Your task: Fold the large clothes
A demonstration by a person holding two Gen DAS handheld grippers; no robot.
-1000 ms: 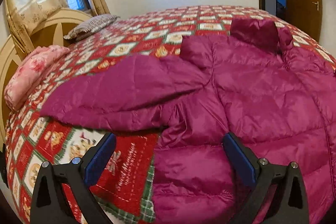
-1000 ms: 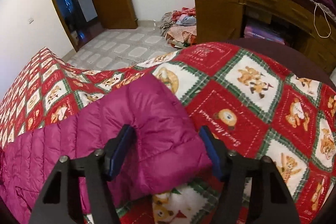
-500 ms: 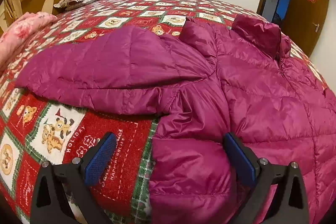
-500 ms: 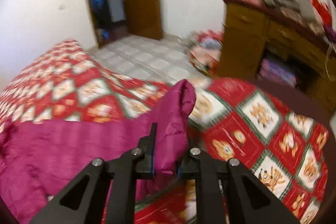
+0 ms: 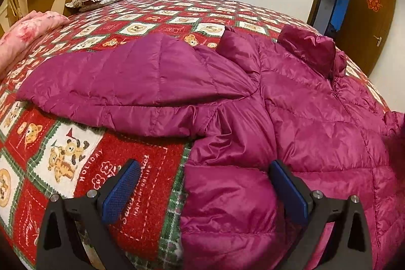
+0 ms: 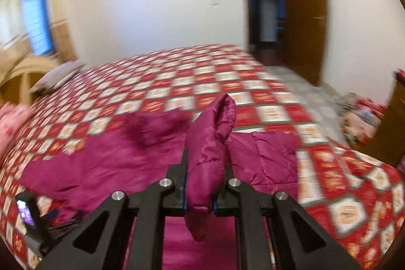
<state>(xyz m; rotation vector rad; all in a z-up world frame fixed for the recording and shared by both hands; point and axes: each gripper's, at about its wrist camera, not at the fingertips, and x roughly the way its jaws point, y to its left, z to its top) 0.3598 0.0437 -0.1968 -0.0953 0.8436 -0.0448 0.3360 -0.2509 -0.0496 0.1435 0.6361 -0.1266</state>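
Over the bedspread (image 5: 141,163), only the right wrist view shows right gripper (image 6: 200,196) pinching jacket (image 6: 210,138); left gripper (image 5: 205,191) gapes wide.

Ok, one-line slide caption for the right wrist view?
Right gripper shut on a lifted fold of the magenta quilted down jacket above the red teddy-bear patchwork bedspread.

Just ahead of my left claw, the red holiday blanket (image 5: 141,168) carried the stitched word "HOLIDAY" beside a bear patch. Nearer my left finger, cursive lettering ran across a red square, too distorted to read.
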